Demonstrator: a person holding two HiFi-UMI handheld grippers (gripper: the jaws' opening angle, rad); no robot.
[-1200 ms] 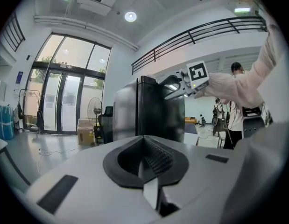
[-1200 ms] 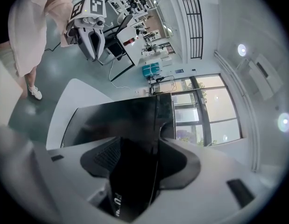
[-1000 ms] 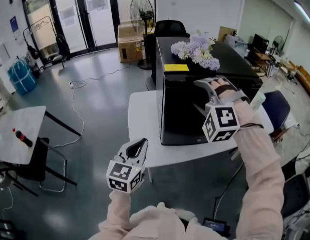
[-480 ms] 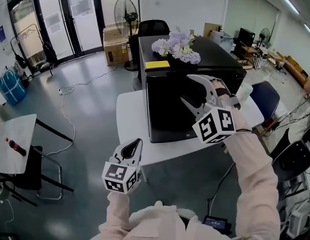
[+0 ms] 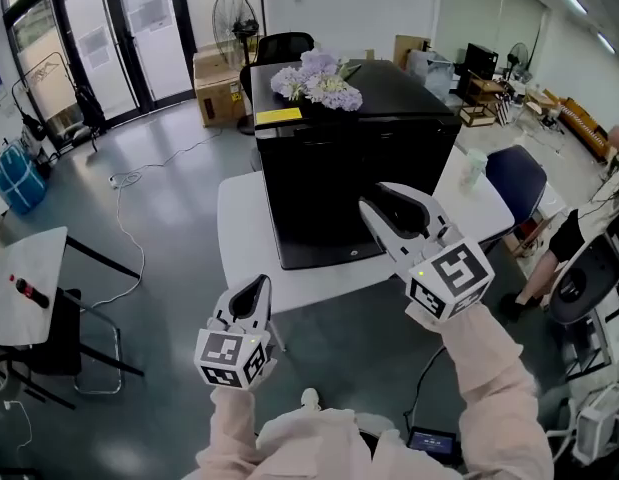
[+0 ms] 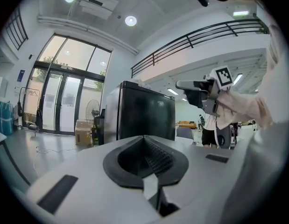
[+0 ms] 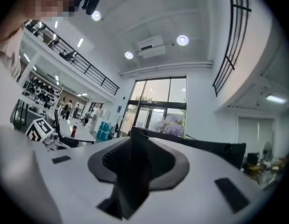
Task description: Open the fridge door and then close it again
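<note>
The black fridge [image 5: 339,168] stands on the white table [image 5: 239,238] with its door shut and flowers [image 5: 314,80] on top. My right gripper [image 5: 392,215] hangs in front of the door, clear of it; its jaws are closing with nothing between them. In the right gripper view the right gripper [image 7: 137,143] is empty, with the flowers [image 7: 170,124] beyond. My left gripper [image 5: 254,290] is shut and empty, low at the left before the table's edge. The left gripper view shows the left gripper [image 6: 146,146], the fridge [image 6: 144,113] ahead and the right gripper [image 6: 188,85] beside it.
A small table with a red bottle [image 5: 24,291] stands at the left. A cable [image 5: 124,183] lies on the floor. A fan [image 5: 237,13] and a cardboard box [image 5: 214,83] stand behind the fridge. A blue chair [image 5: 514,183] and a person [image 5: 569,238] are at the right.
My right gripper has drawn back from the fridge's front right edge toward me, rolled over, and its wide jaws have narrowed. The left gripper has shifted slightly, staying shut.
</note>
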